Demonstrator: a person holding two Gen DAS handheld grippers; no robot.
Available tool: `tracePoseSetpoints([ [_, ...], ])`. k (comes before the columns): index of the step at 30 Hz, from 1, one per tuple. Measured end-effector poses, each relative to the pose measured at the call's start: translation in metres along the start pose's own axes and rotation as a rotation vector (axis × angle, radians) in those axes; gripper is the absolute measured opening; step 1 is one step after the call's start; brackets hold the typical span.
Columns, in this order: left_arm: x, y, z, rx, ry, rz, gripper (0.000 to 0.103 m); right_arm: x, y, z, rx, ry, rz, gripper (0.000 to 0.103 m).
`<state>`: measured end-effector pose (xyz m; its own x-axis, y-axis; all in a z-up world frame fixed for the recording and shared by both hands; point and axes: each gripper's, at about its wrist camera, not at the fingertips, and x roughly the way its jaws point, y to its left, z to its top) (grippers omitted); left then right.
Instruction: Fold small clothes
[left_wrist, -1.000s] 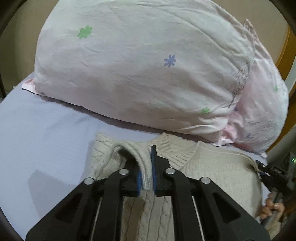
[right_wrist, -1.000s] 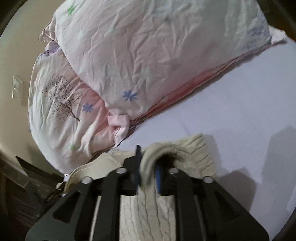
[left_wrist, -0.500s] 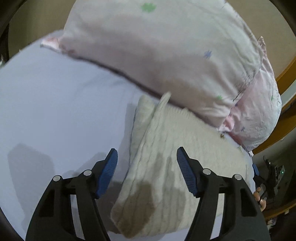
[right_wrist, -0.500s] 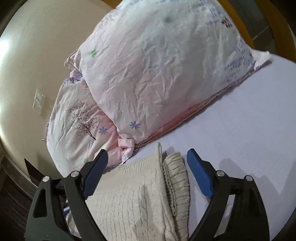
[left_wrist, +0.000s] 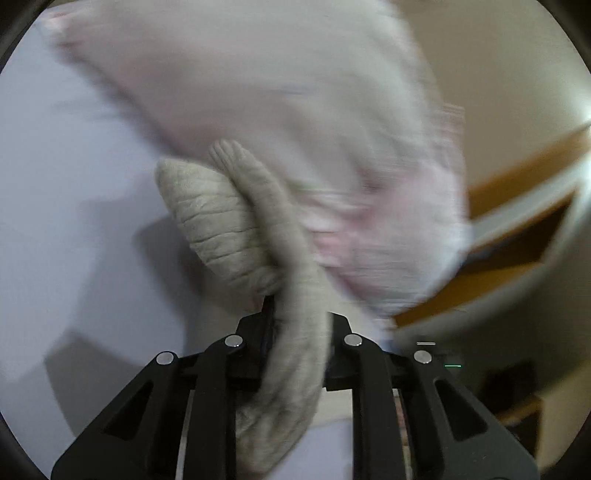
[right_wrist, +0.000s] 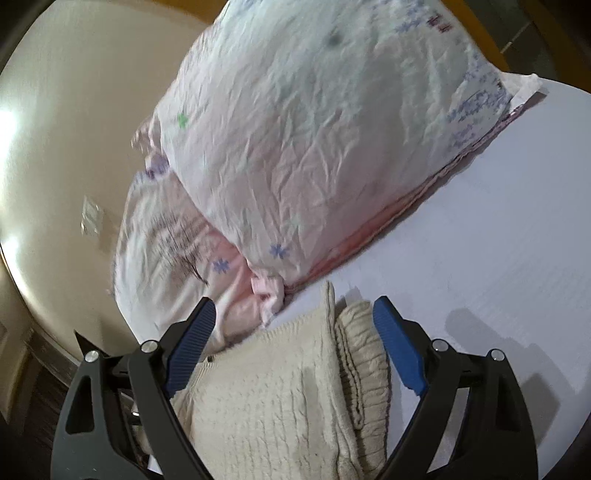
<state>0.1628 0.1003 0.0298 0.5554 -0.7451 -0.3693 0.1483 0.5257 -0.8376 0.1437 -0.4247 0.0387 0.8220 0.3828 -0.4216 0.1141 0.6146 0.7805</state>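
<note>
A cream cable-knit sweater (right_wrist: 280, 402) lies folded on the pale lilac bed sheet (right_wrist: 491, 243), its ribbed edge toward the pillows. My right gripper (right_wrist: 293, 332) is open, blue pads either side of the sweater's far edge, not clamping it. In the left wrist view my left gripper (left_wrist: 295, 317) is shut on a thick fold of the sweater (left_wrist: 236, 229), which bunches up and sticks out ahead of the jaws. That view is motion-blurred.
Two large pink-white flowered pillows (right_wrist: 317, 140) are stacked just behind the sweater; they also show blurred in the left wrist view (left_wrist: 280, 110). A wooden headboard (left_wrist: 517, 229) and a cream wall (right_wrist: 74, 122) lie beyond. The sheet (left_wrist: 66, 177) stretches left.
Both grippers let go of the sweater and opened half a second ago. Since then my left gripper has shut on a fold of the sweater again; the right stays open.
</note>
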Motion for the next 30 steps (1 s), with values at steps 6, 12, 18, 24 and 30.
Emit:
tracePoseSetpoints([
  [6,0.148,-0.085,-0.042,-0.047,0.243,-0.296,0.024,-0.019,-0.015,0.011,0.041,-0.068,-0.027,0.087],
  [12,0.19,-0.102,-0.072,-0.023,0.415,-0.369,0.025,-0.033,-0.034,0.03,0.047,0.01,-0.087,0.093],
  [18,0.109,-0.087,-0.047,0.28,0.139,0.123,0.058,-0.001,-0.017,0.029,-0.04,0.382,-0.062,0.097],
  [24,0.108,-0.045,-0.067,0.247,0.253,0.224,0.067,0.04,-0.012,0.002,-0.084,0.572,-0.174,0.097],
  [30,0.132,-0.047,-0.092,0.284,0.279,0.254,0.077,0.046,-0.015,-0.018,-0.07,0.554,-0.105,0.051],
])
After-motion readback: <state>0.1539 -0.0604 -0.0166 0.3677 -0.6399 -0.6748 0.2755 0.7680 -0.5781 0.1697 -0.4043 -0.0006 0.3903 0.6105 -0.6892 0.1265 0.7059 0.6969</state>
